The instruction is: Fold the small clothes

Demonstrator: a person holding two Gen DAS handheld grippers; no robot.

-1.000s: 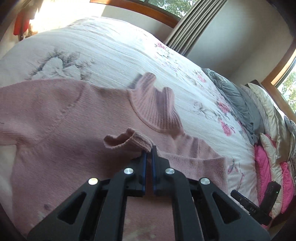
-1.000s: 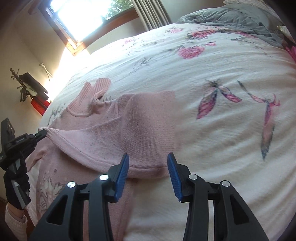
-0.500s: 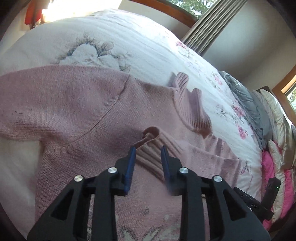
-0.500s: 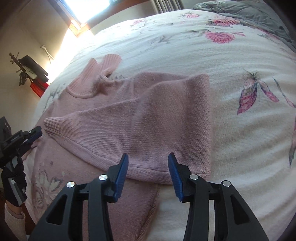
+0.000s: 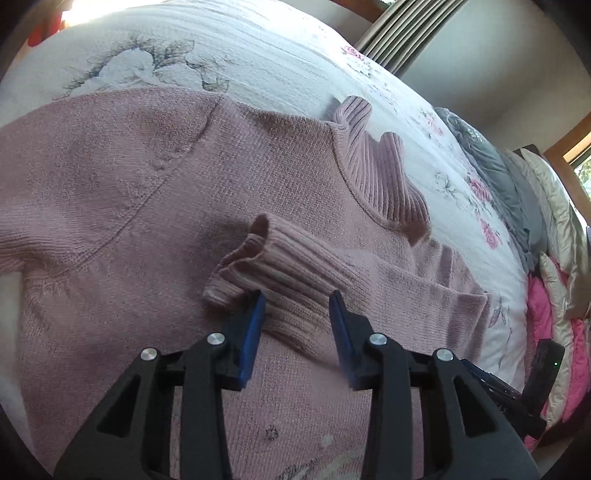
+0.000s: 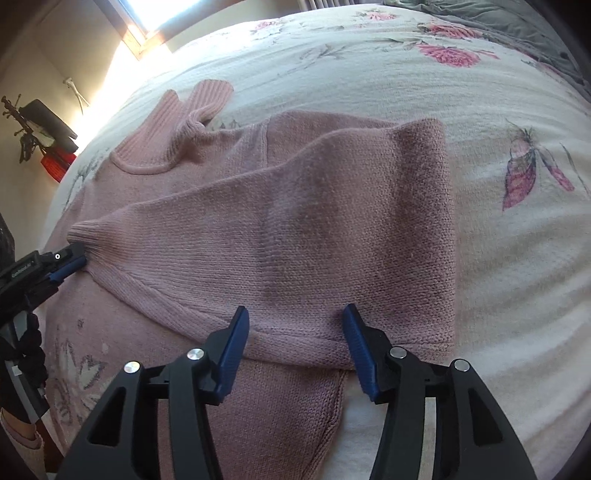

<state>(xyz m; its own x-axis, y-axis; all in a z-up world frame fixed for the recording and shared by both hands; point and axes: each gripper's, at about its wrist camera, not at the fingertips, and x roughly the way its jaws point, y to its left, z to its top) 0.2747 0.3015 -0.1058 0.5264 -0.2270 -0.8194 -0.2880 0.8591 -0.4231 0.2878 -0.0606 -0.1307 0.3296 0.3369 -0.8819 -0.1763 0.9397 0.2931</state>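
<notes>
A small pink knit sweater (image 5: 147, 192) lies face up on the bed, its ribbed collar (image 5: 380, 177) pointing away. One sleeve is folded across the chest, and its ribbed cuff (image 5: 266, 262) rests just beyond my left gripper (image 5: 297, 306), which stands open with the cuff's lower edge between its blue pads. In the right wrist view the folded sleeve (image 6: 295, 229) spans the sweater (image 6: 207, 155). My right gripper (image 6: 295, 325) is open over the sleeve's seam at the armpit. The left gripper (image 6: 55, 266) shows at the far left by the cuff.
A white floral bedspread (image 6: 406, 74) covers the bed. Grey and pink bedding (image 5: 517, 192) is piled at its far right end. A sunlit window (image 6: 140, 22) and a dark wall fixture (image 6: 40, 125) lie beyond the bed's other side.
My left gripper opened and let go of the sleeve cuff, which now lies on the sweater's chest. Both grippers have come lower and closer to the sweater; the right one stayed open.
</notes>
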